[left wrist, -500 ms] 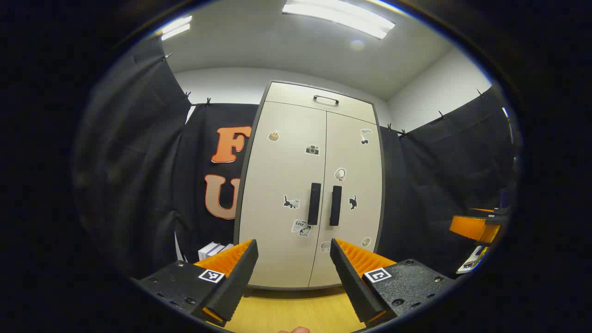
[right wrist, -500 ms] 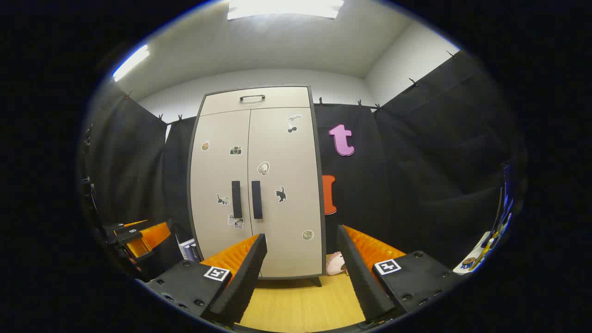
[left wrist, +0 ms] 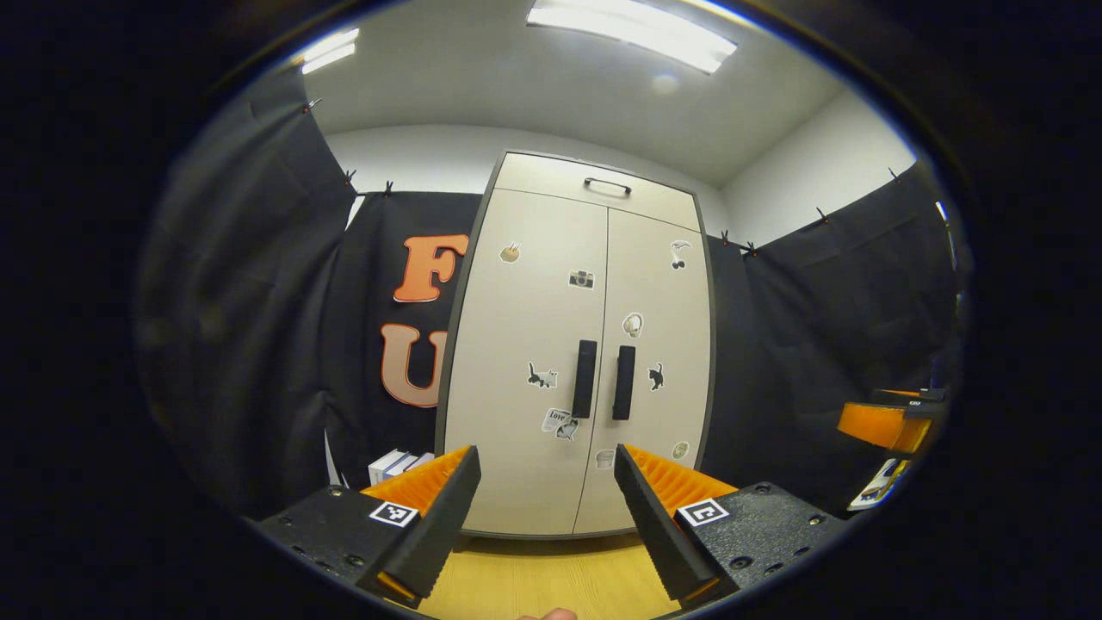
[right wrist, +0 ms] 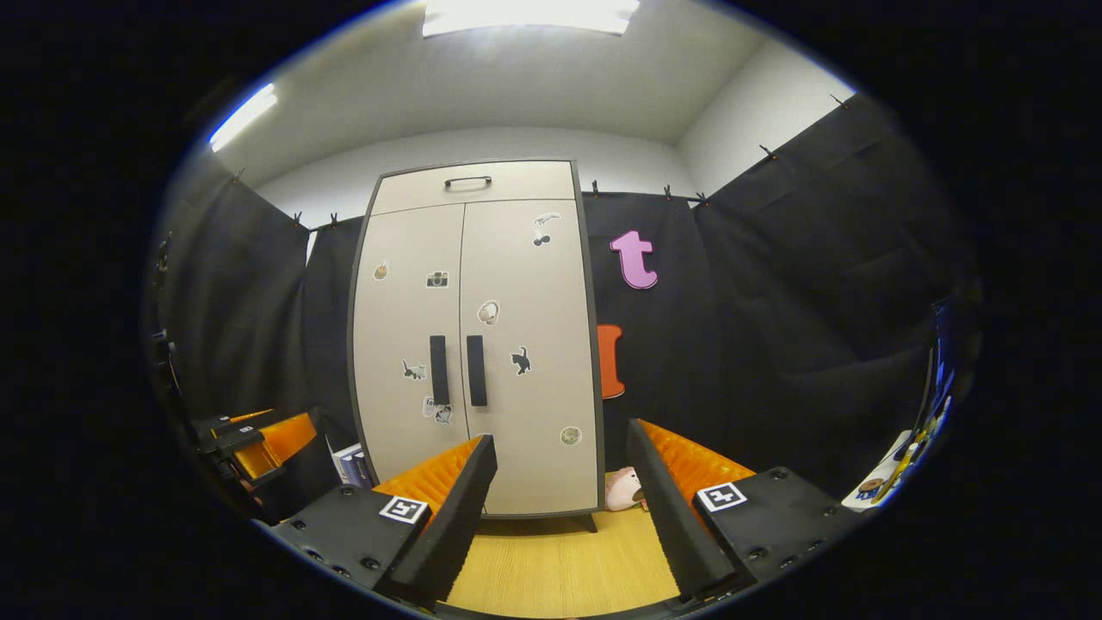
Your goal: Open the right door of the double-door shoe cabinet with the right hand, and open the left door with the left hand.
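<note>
While both doors are closed, the left hand-held gripper (left wrist: 544, 508) hangs released in the left gripper view, its two ridged, wedge-shaped fingers spread wide with nothing between them, each set in a grainy block that carries a small square marker. The right hand-held gripper (right wrist: 560, 499) is likewise released in the right gripper view, fingers wide apart and grasping nothing. Beneath them runs a pale wood-grain floor (left wrist: 551, 581), smooth and yellowish.

Farther off, at the floor's far edge, stands the tall beige double-door shoe cabinet with a dark frame (left wrist: 534, 482). Its flat, matte left door (left wrist: 525, 327) and right door (left wrist: 659, 327) meet at a thin centre seam, each bearing a dark, upright bar handle just beside that seam: the left handle (left wrist: 585, 379) and the right handle (left wrist: 624, 382). Small stickers dot both panels. Above the doors sits a narrow top drawer front with a slim curved pull (left wrist: 607, 185). What the cabinet holds cannot be told, since it is closed.

Against the floor to the cabinet's left lie a few white boxes (left wrist: 396, 465); to its right, in the right gripper view, rests a soft pink plush toy (right wrist: 622, 489). Behind everything hangs draped black cloth (left wrist: 258, 327), clipped along its top edge.
</note>
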Available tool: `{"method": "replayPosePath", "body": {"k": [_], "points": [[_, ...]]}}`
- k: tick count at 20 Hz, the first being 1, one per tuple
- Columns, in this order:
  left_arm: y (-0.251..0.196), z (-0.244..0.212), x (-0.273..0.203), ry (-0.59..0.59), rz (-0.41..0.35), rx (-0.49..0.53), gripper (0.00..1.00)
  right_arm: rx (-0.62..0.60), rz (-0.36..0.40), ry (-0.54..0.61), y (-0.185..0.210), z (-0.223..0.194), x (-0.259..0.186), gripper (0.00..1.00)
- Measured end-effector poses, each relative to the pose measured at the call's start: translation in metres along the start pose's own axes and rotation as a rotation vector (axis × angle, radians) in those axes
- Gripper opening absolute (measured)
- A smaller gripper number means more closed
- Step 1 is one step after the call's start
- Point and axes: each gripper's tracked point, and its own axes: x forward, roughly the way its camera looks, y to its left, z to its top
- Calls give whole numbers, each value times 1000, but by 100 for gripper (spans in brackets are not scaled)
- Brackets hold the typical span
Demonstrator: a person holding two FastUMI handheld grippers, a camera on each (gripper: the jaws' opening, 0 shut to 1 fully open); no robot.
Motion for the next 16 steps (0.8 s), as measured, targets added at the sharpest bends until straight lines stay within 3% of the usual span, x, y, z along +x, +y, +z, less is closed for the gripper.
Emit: {"method": "replayPosePath", "body": {"k": [11, 16], "points": [[4, -3, 2, -1, 11, -4, 94, -5, 8, 9, 4, -4, 3, 98], [9, -6, 11, 20, 53, -8, 94, -35, 20, 7, 2, 6, 29, 98]]}}
